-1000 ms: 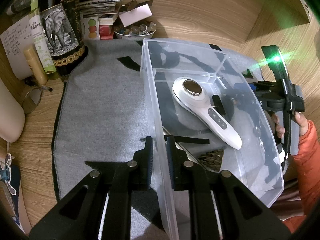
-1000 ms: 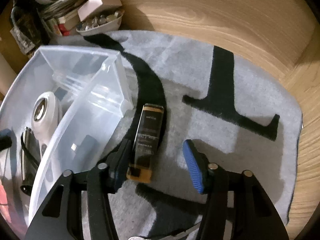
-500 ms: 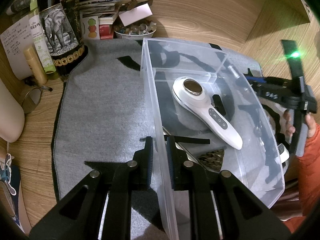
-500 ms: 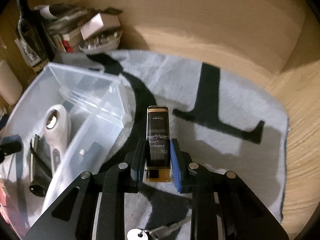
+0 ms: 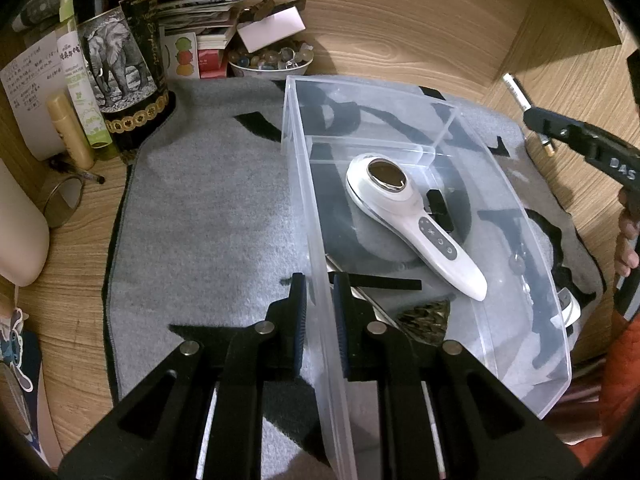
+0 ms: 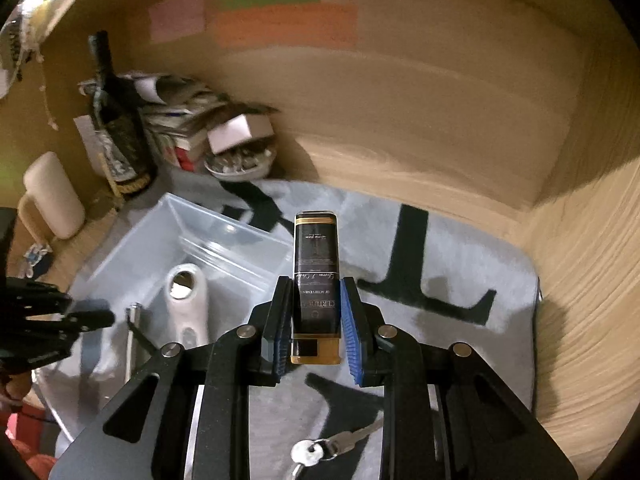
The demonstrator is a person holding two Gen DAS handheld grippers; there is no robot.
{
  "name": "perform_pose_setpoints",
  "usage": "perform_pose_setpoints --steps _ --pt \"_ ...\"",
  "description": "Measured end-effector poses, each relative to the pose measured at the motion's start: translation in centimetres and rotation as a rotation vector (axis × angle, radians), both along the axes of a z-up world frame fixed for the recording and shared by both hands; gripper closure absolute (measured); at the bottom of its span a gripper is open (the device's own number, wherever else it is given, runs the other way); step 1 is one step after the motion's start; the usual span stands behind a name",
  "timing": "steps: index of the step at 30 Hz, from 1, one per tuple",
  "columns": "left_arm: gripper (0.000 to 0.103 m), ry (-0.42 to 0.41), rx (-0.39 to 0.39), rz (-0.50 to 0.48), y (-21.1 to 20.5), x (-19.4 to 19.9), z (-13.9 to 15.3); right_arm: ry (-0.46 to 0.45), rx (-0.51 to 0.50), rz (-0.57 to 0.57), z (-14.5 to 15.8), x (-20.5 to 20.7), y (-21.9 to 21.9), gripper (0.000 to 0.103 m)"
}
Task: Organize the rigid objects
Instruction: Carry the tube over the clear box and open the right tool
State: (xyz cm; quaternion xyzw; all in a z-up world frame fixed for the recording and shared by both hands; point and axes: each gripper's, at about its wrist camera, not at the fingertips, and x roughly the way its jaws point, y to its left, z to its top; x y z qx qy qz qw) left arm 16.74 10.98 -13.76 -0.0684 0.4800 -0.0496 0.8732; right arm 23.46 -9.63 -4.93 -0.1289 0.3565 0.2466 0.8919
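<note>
The black-and-gold box (image 6: 316, 280) hangs above the grey mat (image 6: 460, 264), pinched near its lower end between the pads of the right gripper (image 6: 316, 320), whose jaws have just been closing on it. The clear bin (image 5: 316, 216) stands to its left; the left gripper (image 5: 320, 312) is clamped on the bin's near wall and steadies it. To do this step well, I think the box must go over the rim, then come down in free floor beside the white handheld device (image 5: 408, 216), before the jaws let go.

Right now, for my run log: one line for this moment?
left tool: shut on bin wall | right tool: shut on black box, raised above mat
</note>
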Motion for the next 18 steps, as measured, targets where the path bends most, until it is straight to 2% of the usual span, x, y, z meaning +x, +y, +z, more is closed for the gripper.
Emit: perform_pose_setpoints --steps 7,18 --pt "0.089 0.003 0.002 -0.005 0.1 0.4 -0.1 0.002 0.014 0.059 0.0 -1.7 1.2 0.081" --pt "0.089 0.003 0.004 -0.006 0.1 0.4 -0.1 0.053 -0.035 0.174 -2.4 -3.6 5.0 0.081"
